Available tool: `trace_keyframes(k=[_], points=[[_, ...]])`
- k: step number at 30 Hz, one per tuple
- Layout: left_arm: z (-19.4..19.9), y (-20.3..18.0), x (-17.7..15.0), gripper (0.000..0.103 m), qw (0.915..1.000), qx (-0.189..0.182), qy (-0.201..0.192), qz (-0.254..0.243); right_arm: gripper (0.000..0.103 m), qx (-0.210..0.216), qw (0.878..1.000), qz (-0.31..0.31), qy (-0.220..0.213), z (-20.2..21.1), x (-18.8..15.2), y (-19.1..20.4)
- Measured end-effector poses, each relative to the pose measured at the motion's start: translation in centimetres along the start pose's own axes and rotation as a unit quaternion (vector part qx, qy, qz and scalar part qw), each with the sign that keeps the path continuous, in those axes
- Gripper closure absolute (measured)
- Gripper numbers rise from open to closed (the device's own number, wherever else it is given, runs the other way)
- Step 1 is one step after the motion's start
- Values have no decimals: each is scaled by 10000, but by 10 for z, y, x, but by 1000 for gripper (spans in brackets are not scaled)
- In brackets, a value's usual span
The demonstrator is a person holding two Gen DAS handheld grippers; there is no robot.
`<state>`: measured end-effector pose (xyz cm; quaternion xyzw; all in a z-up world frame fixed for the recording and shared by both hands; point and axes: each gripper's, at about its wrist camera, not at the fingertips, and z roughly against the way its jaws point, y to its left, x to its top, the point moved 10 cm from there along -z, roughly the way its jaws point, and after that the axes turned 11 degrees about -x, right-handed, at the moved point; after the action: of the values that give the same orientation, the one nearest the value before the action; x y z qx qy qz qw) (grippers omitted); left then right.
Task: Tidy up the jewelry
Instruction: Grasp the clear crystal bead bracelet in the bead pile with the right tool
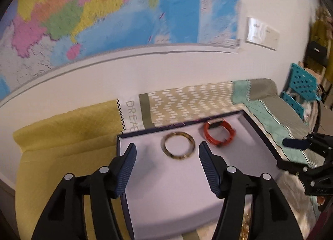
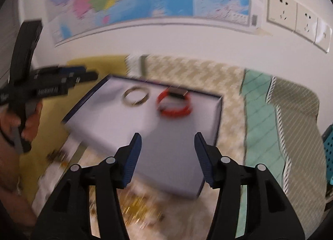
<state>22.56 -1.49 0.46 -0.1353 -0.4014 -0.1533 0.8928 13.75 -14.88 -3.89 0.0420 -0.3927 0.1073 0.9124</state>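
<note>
Two bracelets lie in a shallow dark-blue tray with a pale lilac lining (image 1: 260,136).
A mottled brown-and-gold bangle (image 1: 179,146) sits beside a red strap bracelet (image 1: 219,133), apart; left gripper (image 1: 167,152) and right gripper (image 2: 168,143) hover with jaws spread, empty.

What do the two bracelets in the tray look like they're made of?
The brown bracelet is a rigid ring with mottled tortoiseshell colouring and a slight sheen, so probably glossy plastic or resin. The red bracelet looks like matte rubbery plastic or leather, bent into a soft rounded-square loop with a dark section; blur leaves this open.
</note>
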Motion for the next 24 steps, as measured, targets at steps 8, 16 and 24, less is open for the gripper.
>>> trace_keyframes(k=[8,16,24], points=[[26,-40,-63,36,9992,-242,140,-288,58,357,9974,579,232,21,-64,50],[29,-50,-100,36,9989,-362,303,5,65,390,9977,483,265,8,-68,57],[32,-55,-117,35,9976,-496,430,207,82,256,9963,775,269,-1,-71,68]])
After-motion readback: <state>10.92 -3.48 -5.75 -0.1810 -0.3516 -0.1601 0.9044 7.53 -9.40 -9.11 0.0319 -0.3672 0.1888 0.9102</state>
